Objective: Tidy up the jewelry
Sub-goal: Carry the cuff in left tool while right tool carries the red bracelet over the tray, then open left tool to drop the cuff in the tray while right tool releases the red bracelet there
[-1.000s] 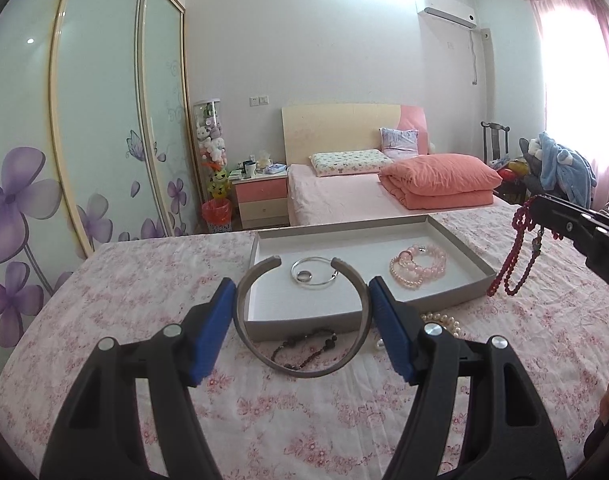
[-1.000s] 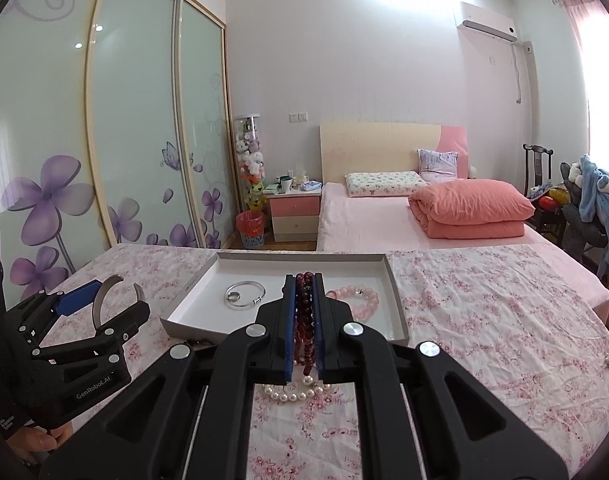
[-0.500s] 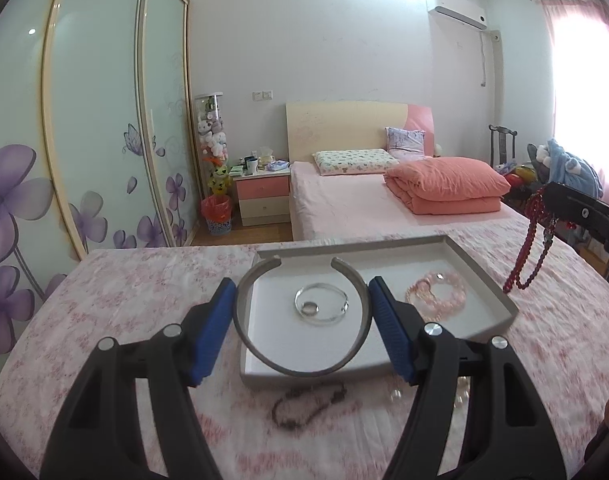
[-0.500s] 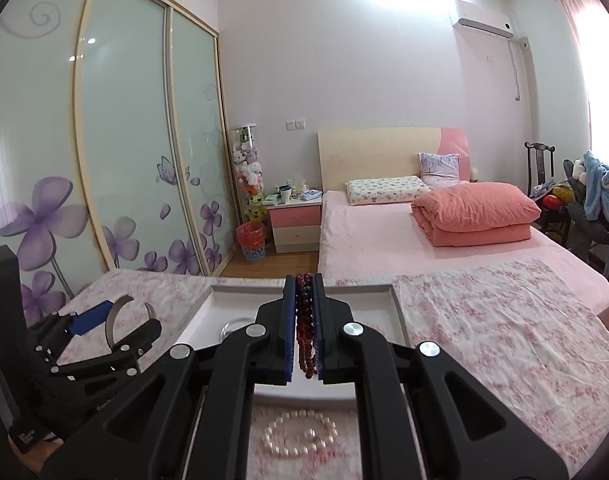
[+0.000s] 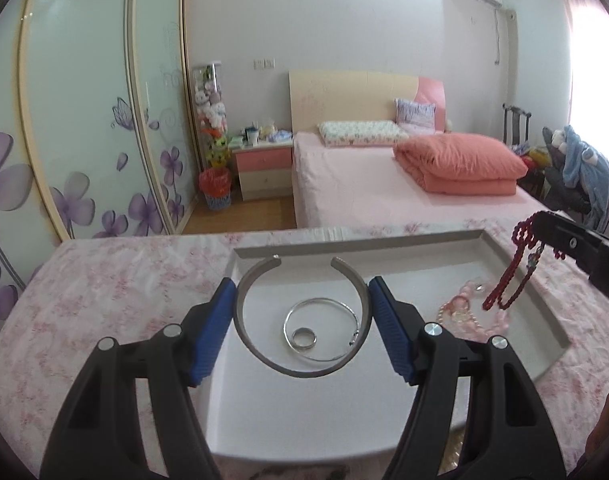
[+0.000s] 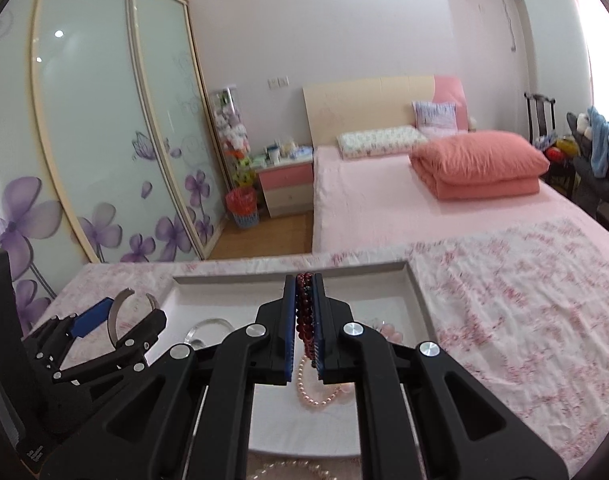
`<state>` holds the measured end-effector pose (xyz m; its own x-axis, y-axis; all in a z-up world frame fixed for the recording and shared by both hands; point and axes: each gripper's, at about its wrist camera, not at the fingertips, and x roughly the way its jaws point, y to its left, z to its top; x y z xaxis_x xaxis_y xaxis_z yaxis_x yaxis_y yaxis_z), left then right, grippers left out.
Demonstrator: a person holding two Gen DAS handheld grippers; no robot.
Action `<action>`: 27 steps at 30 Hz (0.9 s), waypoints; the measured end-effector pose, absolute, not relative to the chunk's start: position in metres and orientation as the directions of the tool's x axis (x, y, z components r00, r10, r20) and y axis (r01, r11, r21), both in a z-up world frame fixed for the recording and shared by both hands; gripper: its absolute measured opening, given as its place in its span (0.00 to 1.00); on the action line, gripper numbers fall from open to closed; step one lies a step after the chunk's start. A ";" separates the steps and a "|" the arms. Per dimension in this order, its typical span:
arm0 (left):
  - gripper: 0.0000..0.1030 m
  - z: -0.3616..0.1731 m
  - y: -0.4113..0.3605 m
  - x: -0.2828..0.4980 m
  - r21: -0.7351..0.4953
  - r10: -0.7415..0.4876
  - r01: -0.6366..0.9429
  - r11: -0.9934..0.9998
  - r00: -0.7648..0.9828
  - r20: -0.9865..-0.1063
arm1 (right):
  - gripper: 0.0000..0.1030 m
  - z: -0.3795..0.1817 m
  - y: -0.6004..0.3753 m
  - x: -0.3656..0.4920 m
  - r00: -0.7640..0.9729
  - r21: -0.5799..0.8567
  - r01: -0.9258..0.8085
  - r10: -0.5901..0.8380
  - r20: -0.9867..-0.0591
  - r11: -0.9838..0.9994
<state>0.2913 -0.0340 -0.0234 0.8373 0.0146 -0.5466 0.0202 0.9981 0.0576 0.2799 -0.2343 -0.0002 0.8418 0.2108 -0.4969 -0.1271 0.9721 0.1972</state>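
Bedroom, floral-cloth worktop. Silver cuff clamped in left hand-held gripper over tray; red bead strand pinched by right hand-held gripper. Lower each onto bare tray floor, then release gently.

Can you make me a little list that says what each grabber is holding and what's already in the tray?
left gripper: shut on the grey open metal cuff bangle, held above the tray
right gripper: shut on the dark red bead string, which dangles over the tray's right part
tray: shallow white tray with grey rim, on the pink floral cloth
in tray: thin silver wire bangle, small silver ring lying inside it, pale pink bead bracelets
outside tray: white pearl strand near its front edge
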 end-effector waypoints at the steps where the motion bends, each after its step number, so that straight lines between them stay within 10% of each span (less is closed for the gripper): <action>1: 0.64 -0.029 -0.036 0.297 0.061 0.015 0.023 0.998 0.829 -0.558 | 0.08 -0.007 -0.235 0.286 0.832 0.202 -0.122 0.211 -0.514 0.972; 27: 0.65 -0.024 -0.009 0.313 0.066 0.084 -0.056 0.996 0.819 -0.567 | 0.26 -0.007 -0.248 0.280 0.827 0.239 -0.094 0.209 -0.523 0.967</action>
<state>0.3129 -0.0086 -0.0242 0.8191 0.0836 -0.5675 -0.0557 0.9962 0.0663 0.2804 -0.2476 -0.0074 0.8266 0.2091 -0.5226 -0.0935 0.9666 0.2388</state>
